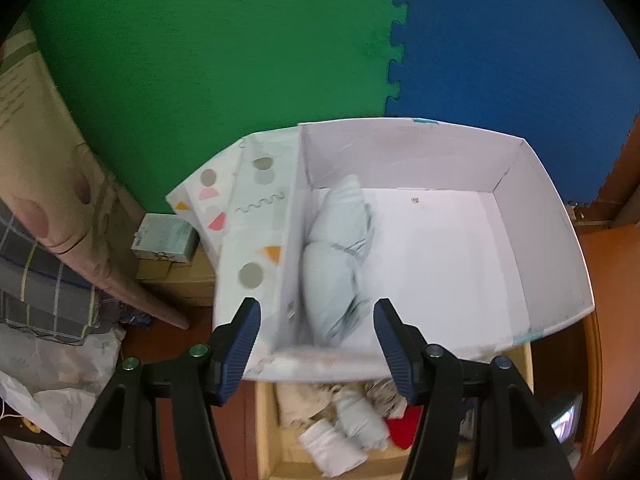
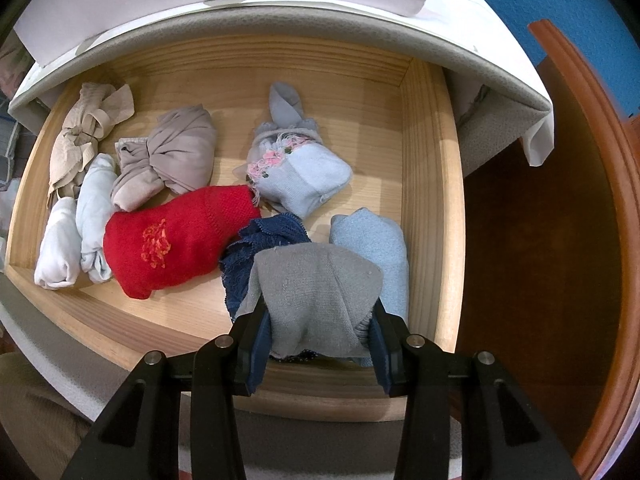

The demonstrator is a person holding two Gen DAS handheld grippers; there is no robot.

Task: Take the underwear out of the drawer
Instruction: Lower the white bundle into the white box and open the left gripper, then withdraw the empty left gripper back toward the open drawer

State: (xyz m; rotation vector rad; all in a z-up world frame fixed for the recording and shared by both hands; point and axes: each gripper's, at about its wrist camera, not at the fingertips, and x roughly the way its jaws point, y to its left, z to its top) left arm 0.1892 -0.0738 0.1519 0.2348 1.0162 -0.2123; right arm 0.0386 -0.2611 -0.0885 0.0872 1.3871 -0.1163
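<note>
- Right gripper (image 2: 318, 344) clamped on a grey knit bundle (image 2: 316, 300), pointing straight down over the wooden drawer (image 2: 430, 200); bundle pinched at its near end, with the far end fanning out above the other rolls.
- Left gripper (image 1: 316, 336) standing open and empty above the white shoebox (image 1: 540, 208), with nothing between the pads; a pale blue rolled garment (image 1: 336, 260) lying in the box against its left wall.
- To do this step well: lift straight up until the grey bundle clears the drawer's front rim, and only then carry across to the box.
- Worth watching: the navy lace piece (image 2: 260, 248) touching the bundle's left side, likely to snag and ride up; a slow rise to let it drop off.
- Keep the clamp firm; soft knit probably slips if the squeeze eases.
- Aim for the bare floor of the box, right of the garment already there; left tool kept clear of that path.
- Count in the drawer, right wrist view: one grey bundle in the grip, one navy lace piece, one light blue folded piece (image 2: 376, 248), one red knit bundle (image 2: 176, 240), one pale blue bundle with pink flowers (image 2: 304, 176), one taupe roll (image 2: 168, 160), one beige knotted piece (image 2: 84, 132), two whitish rolls (image 2: 76, 224).
- Nine bundles in all, as far as visible; more under them cannot be ruled out.
- One garment in the box; one box; one drawer.
</note>
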